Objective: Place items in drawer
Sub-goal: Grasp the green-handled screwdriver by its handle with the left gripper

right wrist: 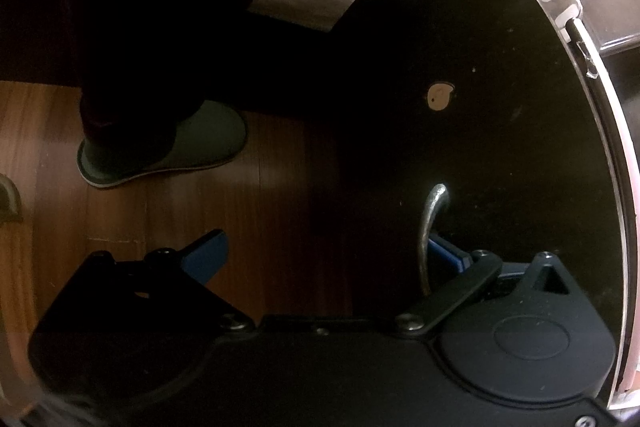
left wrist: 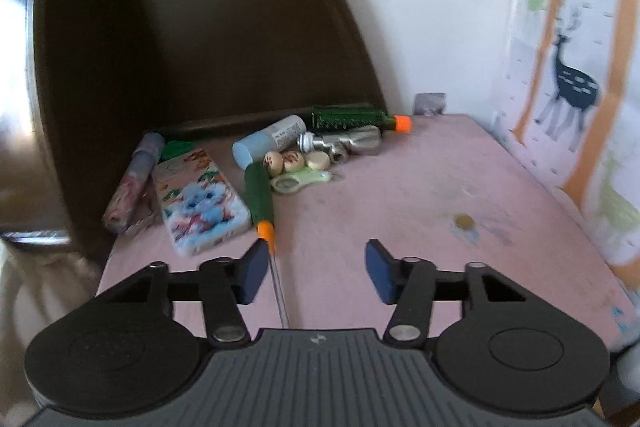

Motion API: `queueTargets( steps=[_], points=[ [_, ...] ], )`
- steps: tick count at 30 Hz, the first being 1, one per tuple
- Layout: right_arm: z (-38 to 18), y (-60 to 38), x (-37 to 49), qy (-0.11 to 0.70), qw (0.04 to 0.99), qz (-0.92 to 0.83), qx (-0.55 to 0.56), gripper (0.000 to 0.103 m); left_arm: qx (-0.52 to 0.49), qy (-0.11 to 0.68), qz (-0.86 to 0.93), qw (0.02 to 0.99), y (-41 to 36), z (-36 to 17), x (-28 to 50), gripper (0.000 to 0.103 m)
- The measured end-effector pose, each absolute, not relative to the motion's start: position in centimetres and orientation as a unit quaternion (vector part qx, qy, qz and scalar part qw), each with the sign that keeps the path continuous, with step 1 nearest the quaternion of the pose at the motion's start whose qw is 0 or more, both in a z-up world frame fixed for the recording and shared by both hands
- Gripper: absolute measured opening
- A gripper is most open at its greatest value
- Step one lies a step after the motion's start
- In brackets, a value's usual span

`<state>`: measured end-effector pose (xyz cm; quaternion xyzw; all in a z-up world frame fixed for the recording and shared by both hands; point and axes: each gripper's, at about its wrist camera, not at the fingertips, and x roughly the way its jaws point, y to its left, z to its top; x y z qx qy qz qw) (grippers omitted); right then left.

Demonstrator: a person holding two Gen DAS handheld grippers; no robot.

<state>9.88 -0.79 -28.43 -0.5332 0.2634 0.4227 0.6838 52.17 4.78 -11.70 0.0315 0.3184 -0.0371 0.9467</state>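
Currently your left claw (left wrist: pixel 316 269) hovers spread over the pink table (left wrist: pixel 400 195), gripping nothing — the green-handled screwdriver with an orange collar (left wrist: pixel 261 201) lies just ahead of its left finger, beside the cartoon-printed flat box (left wrist: pixel 200 199). Your right claw (right wrist: pixel 326 253) is spread wide too, its right blue pad (right wrist: pixel 446 253) tucked behind the curved metal handle (right wrist: pixel 430 227) on the dark drawer front (right wrist: pixel 500 115).

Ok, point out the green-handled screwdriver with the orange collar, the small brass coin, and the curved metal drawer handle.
Green-handled screwdriver with the orange collar (left wrist: pixel 259 195): left wrist view, on the green handle.
Small brass coin (left wrist: pixel 464 222): left wrist view, on its centre.
Curved metal drawer handle (right wrist: pixel 429 223): right wrist view, on the middle of its arc.
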Motion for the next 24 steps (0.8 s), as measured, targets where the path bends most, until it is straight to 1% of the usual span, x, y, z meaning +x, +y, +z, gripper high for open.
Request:
queueTargets(
  steps=[2,10,16,18,22,24],
  points=[
    [-28.5,-0.8,9.8,0.261,0.684,0.424,-0.533,0.103,0.028,0.322,-0.03,0.946,5.3,-12.2,54.2,0.041],
    [-28.5,-1.2,9.6,0.25,0.684,0.429,-0.534,0.103,0.021,0.331,-0.001,0.943,6.8,-14.0,59.9,0.04],
    [-28.6,-1.3,9.7,0.246,0.685,0.43,-0.534,0.103,0.026,0.342,0.005,0.939,6.4,-14.9,61.6,0.039],
    [-28.6,-1.3,9.6,0.245,0.685,0.43,-0.535,0.103,0.027,0.344,0.0,0.939,5.9,-14.8,61.7,0.037],
    [-28.6,-1.2,9.6,0.245,0.685,0.43,-0.535,0.103,0.059,0.353,0.001,0.934,5.1,-15.4,61.9,0.032],
    [-28.6,-1.2,9.6,0.245,0.685,0.429,-0.535,0.103,0.039,0.354,0.008,0.934,5.6,-15.6,62.1,0.032]
  ],
)
